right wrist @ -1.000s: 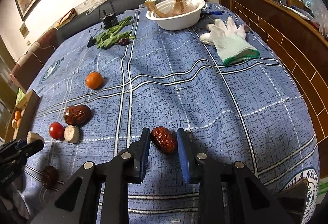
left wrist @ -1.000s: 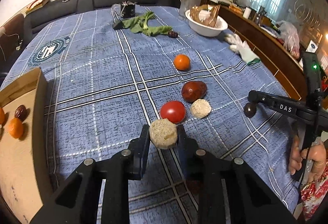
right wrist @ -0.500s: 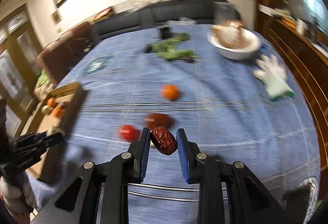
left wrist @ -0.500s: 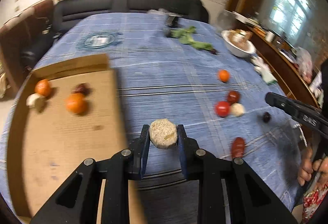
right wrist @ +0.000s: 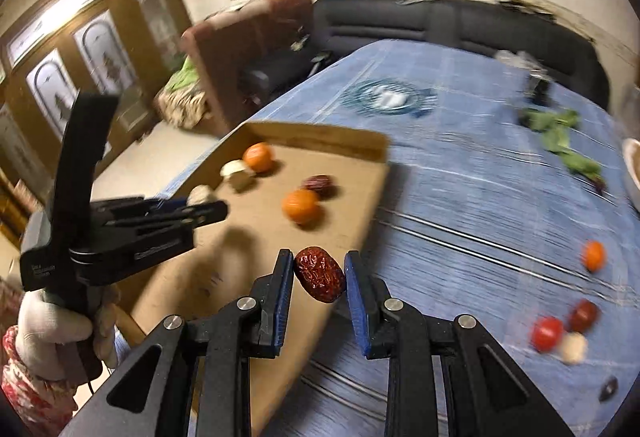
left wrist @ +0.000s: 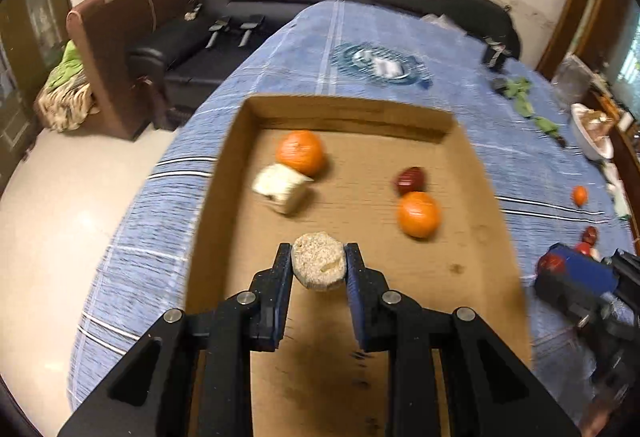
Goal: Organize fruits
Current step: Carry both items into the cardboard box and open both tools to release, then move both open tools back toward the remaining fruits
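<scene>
My left gripper is shut on a round beige cake-like piece and holds it over the cardboard tray. In the tray lie two oranges, a pale chunk and a red date. My right gripper is shut on a wrinkled red date, held above the tray's right edge. The left gripper shows in the right wrist view, over the tray. The right gripper shows in the left wrist view.
On the blue checked tablecloth to the right lie an orange, a tomato, a dark date, a pale piece and a small dark fruit. Green leaves and a white bowl sit farther back.
Both grippers have swung left from the loose fruits to the cardboard tray, each still holding its piece. The left one is now over the tray, the right one at its edge.
</scene>
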`<control>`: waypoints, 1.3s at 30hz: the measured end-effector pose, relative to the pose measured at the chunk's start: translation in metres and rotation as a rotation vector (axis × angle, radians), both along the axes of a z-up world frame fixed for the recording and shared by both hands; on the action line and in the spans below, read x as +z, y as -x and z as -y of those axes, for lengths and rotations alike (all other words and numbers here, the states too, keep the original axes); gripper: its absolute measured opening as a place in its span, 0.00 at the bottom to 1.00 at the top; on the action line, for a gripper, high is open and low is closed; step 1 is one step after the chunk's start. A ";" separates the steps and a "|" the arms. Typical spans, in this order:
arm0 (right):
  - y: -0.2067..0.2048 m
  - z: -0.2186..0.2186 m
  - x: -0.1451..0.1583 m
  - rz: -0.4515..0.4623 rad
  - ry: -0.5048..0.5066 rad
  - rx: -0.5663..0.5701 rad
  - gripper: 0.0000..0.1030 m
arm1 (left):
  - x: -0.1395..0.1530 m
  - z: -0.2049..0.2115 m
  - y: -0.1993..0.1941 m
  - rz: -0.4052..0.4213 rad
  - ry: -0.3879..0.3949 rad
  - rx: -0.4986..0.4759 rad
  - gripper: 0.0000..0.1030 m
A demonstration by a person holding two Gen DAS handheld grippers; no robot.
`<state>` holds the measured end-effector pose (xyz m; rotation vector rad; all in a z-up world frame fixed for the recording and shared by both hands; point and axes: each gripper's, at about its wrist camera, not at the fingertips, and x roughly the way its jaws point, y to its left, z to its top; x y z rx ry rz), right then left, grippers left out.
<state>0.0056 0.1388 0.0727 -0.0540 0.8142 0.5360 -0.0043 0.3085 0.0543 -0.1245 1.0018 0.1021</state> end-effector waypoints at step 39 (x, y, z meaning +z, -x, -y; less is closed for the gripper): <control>0.013 0.129 0.027 0.044 -0.089 -0.236 0.42 | 0.069 0.063 0.053 0.174 0.189 -0.100 0.63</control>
